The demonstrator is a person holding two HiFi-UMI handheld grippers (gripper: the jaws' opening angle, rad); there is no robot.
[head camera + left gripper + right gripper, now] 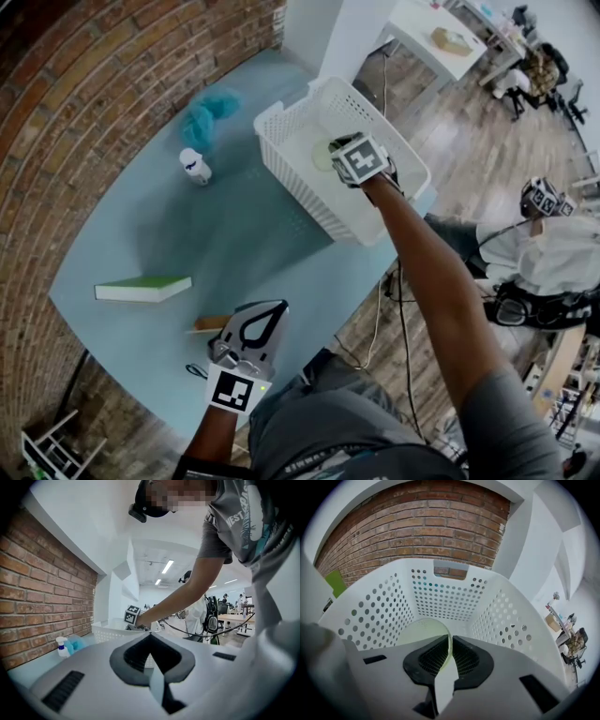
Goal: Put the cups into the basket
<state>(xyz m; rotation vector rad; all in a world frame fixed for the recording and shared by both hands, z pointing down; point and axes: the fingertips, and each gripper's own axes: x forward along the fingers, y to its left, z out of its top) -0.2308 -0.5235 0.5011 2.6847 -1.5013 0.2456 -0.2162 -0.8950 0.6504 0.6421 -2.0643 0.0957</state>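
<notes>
My right gripper [449,657] pinched the pale green cup [421,632] by its rim inside the white basket [440,597]; my left gripper [153,670] hung clenched, empty, above the table [234,258].

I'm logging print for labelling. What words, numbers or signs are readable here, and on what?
"WEST": on the person's shirt; the rest is cut off.
Spray bottle label: too small to read.
Cubes: square markers only, no words.
Book: no print readable.
</notes>
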